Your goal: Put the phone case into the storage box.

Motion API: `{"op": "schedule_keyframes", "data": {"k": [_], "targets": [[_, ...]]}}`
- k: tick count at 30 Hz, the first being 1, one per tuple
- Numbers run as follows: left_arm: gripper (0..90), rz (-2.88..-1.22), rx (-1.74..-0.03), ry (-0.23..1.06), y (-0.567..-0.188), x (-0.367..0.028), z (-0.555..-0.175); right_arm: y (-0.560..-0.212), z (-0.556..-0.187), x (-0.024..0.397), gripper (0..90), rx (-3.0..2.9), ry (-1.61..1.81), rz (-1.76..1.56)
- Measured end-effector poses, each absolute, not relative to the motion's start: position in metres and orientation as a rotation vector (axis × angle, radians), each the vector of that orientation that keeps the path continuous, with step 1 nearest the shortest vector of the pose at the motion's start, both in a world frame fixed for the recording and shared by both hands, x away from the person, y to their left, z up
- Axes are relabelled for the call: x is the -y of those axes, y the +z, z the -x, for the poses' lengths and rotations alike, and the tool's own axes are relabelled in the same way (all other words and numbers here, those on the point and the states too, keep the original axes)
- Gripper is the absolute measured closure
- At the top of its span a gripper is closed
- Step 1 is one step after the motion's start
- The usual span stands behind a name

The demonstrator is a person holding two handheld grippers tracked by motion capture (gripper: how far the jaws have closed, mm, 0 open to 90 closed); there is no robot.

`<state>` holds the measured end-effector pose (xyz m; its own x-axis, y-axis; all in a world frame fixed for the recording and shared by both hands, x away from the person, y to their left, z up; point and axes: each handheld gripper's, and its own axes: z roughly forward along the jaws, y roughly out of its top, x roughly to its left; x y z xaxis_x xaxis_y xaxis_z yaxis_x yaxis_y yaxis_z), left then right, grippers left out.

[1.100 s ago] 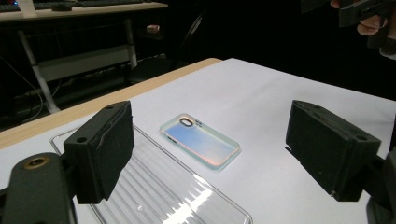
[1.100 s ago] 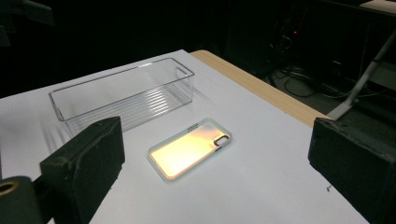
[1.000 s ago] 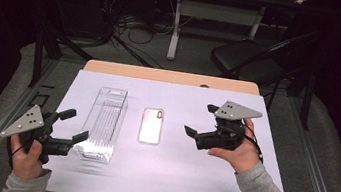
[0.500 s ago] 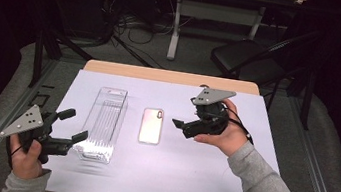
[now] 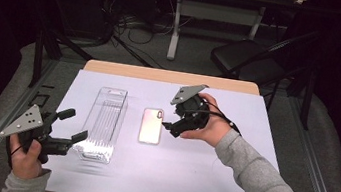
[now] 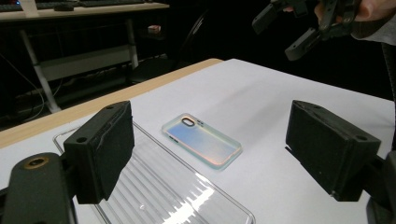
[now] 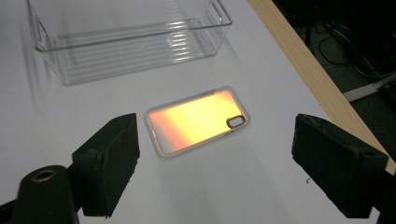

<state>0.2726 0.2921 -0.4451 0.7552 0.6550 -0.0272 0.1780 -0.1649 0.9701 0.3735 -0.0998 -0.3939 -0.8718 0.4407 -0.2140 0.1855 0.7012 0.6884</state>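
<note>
— Where does the phone case (image 5: 151,125) lie from our two tongs?

— Flat on the white worktop (image 5: 248,177), between the clear plastic tray (image 5: 103,121) and our right tongs (image 5: 170,128). In the high view the right tongs sit just beside the case's right edge, near its camera-cutout end. Our left tongs (image 5: 72,128) are at the near corner of the tray, well apart from the case, with the tray in between.

— So the right hand is the nearer one?

— Clearly. In the right gripper view the case (image 7: 197,121) lies ahead of the jaws and between their lines, not yet inside them.

— And the long axis?

— In the high view it runs away from us, parallel to the tray's long sides. In the right gripper view it lies roughly across the gap from one jaw towards the other, a little tilted. We judge that closing as we stand would take the case end to end; a grip across the narrow width would need a turn of the wrist.

— State of the tongs?

— Right: jaws apart, having just been narrowing a little, nothing between the pads. Left: jaws wide and empty; in the left gripper view the case (image 6: 202,145) shows beyond them, the tray (image 6: 177,196) below.

— Any contact?

— None that we can see.
</note>
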Motion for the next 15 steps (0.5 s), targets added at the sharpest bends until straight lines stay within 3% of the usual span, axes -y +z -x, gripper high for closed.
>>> {"op": "schedule_keyframes", "data": {"k": [15], "targets": [[15.6,-1.719,-0.664,0.476,-0.446,-0.293,-0.273,-0.428,-0.399,0.063,15.5,-2.638,0.825,-0.411]]}}
